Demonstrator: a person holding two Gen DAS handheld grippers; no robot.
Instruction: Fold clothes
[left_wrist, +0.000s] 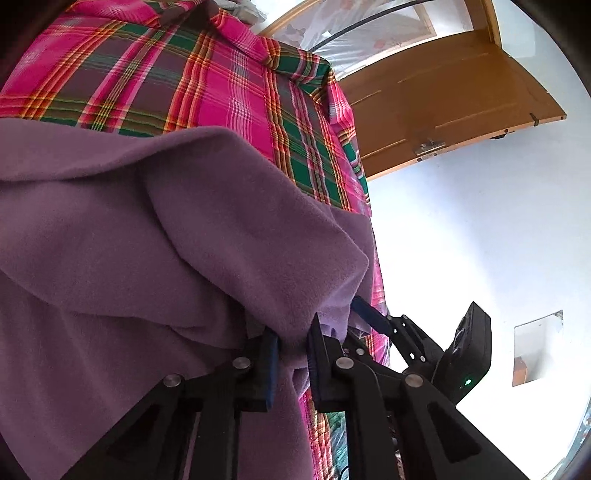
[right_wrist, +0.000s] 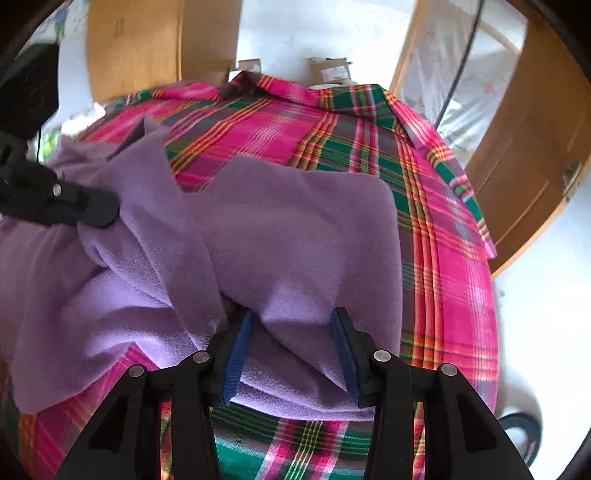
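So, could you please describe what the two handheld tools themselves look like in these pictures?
Both look alike. The left tool and the right tool have matte black angular plastic fingers with triangular cut-outs, round silver pivot pins and ribbed blue pads on the inner faces. In the left wrist view, the right tool's black body carries a small green light. No hands or sleeves show.

Right gripper (right_wrist: 291, 354), jaws apart, straddles a fold of purple fleece (right_wrist: 295, 229) on plaid-covered surface (right_wrist: 443, 258).
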